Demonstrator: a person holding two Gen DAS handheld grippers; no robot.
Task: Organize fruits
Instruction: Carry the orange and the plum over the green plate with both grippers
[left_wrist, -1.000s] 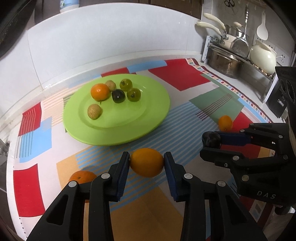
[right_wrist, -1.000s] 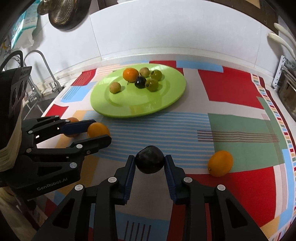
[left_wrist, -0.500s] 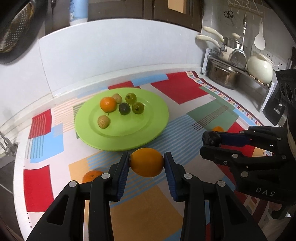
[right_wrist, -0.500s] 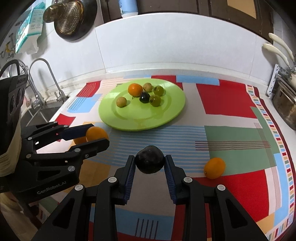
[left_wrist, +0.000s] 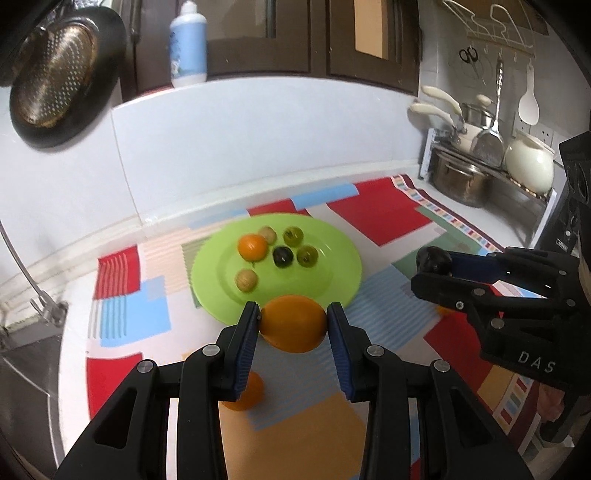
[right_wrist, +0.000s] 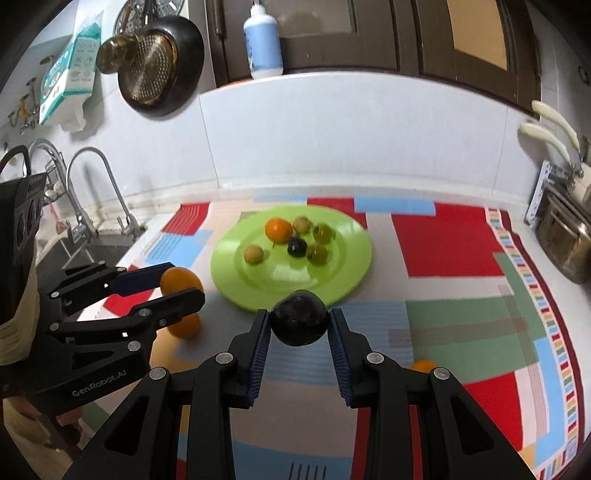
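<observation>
My left gripper (left_wrist: 293, 325) is shut on an orange fruit (left_wrist: 293, 323) and holds it high above the mat, near the front rim of the green plate (left_wrist: 332, 277). My right gripper (right_wrist: 299, 323) is shut on a dark plum (right_wrist: 299, 322), also raised, near the plate (right_wrist: 343, 269) front edge. The plate holds several small fruits: an orange (left_wrist: 252, 246), a dark one (left_wrist: 282, 256), green ones and tan ones. Another orange (left_wrist: 245, 397) lies on the mat below the left fingers. A further orange (right_wrist: 423, 366) lies behind my right finger.
A colourful patchwork mat (right_wrist: 443, 240) covers the counter. A sink and taps (right_wrist: 92, 206) lie to the left. A rack with pots (left_wrist: 465, 177) and a white kettle (left_wrist: 528, 160) stands at the right. A white backsplash (left_wrist: 258, 147) rises behind the plate.
Both grippers have risen and pulled back with their fruits still held. The plate now looks smaller and farther, and the upper wall and cupboards have come into view.
</observation>
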